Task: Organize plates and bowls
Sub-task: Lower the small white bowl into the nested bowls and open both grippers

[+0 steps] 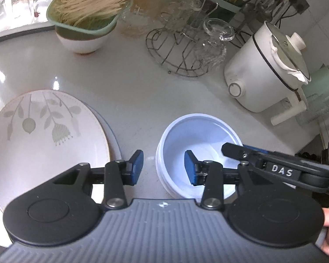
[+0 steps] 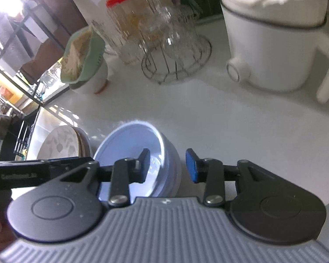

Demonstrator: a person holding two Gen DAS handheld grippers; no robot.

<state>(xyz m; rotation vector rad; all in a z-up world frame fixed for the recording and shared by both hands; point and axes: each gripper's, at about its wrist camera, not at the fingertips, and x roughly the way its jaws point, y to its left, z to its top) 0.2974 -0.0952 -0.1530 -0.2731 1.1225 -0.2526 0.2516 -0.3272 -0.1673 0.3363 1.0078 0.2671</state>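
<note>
**Both grippers astride the bowl rim**

My left gripper (image 1: 163, 167) stands part open, gripping nothing: the bowl (image 1: 199, 129) wall sits between its fingers, untouched. My right gripper (image 2: 167, 166) likewise straddles the opposite rim. The plate (image 1: 43, 135) lies just left on the counter (image 1: 142, 83).

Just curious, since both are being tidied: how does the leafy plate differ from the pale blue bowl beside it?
The plate is wide, nearly flat and cream with a grey-green leaf pattern; the bowl is smaller across, deep and plain pale blue. The plate lies clear of both tongs, while each pair of tongs straddles the bowl's rim. The bowl looks like a nested stack. Both sit upright on the white counter.
</note>
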